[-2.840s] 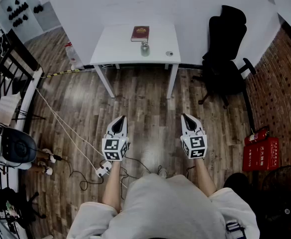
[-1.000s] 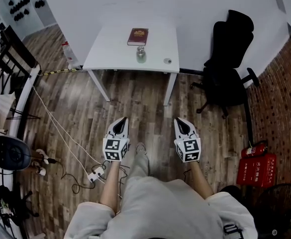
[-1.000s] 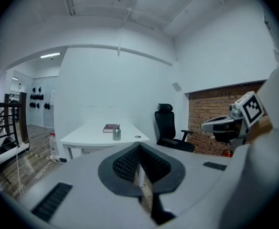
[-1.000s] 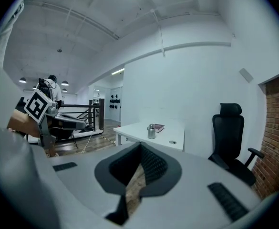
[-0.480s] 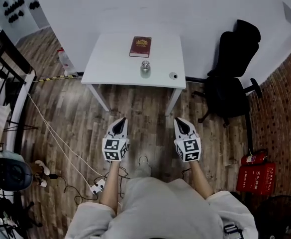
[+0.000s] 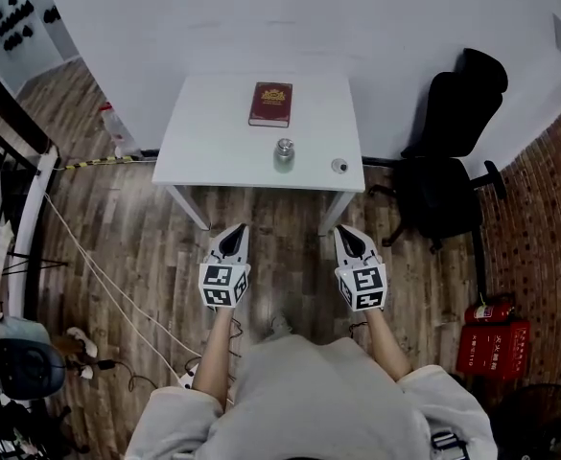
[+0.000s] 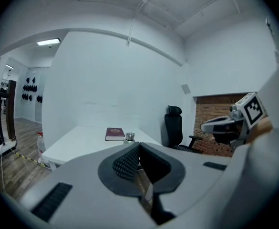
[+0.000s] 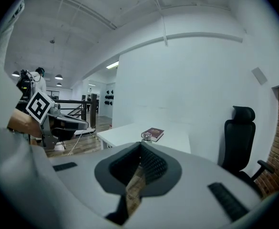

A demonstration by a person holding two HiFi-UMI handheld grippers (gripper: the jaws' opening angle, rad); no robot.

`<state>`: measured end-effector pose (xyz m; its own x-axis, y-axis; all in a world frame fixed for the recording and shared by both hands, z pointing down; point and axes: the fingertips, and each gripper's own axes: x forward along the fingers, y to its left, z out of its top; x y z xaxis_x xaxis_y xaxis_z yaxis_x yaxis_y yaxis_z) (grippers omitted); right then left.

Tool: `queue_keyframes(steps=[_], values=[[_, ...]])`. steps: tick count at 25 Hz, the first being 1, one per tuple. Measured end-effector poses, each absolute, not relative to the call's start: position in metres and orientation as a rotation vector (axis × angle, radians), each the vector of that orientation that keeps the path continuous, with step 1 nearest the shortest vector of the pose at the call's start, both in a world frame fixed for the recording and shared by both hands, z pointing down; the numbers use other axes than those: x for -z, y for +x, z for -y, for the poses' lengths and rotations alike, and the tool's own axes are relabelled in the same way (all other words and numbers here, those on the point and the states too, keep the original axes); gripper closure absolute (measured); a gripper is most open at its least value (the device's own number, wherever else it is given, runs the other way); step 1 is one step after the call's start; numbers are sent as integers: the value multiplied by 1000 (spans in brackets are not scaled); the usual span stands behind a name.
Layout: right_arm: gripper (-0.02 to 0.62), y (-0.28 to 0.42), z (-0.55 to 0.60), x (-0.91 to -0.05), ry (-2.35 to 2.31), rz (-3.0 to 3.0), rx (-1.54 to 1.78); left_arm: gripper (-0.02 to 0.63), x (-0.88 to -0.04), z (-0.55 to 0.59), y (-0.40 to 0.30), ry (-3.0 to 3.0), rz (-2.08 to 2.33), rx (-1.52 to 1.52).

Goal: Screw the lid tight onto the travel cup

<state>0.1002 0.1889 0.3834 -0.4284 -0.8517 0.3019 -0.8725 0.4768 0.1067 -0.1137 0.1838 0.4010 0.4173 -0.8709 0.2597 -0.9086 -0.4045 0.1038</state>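
Note:
A small metal travel cup (image 6: pixel 284 154) stands upright near the front edge of a white table (image 6: pixel 213 132). It also shows as a silver cup (image 7: pixel 129 137) in the left gripper view and as a cup (image 8: pixel 146 137) in the right gripper view. Its lid (image 6: pixel 338 166) lies apart on the table to the cup's right. My left gripper (image 6: pixel 233 233) and right gripper (image 6: pixel 345 233) are held side by side over the wooden floor, just short of the table. Both are shut with nothing between their fingers.
A dark red book (image 6: pixel 270 103) lies on the table behind the cup. A black office chair (image 6: pixel 453 151) stands to the table's right, by a brick wall. Cables (image 6: pixel 98 276) run across the floor at left, and a red fire extinguisher box (image 6: pixel 494 345) sits at right.
The table with the cup has come closer in the head view as the person walks toward it. Both grippers stay shut and side by side.

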Motion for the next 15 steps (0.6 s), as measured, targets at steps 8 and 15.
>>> queue_keyframes(steps=[8, 15], values=[[597, 95, -164, -392, 1476, 2390, -110, 598, -404, -148, -110, 2485, 1510, -249], [597, 94, -148, -398, 1468, 2385, -129, 598, -407, -131, -110, 2484, 1498, -268]])
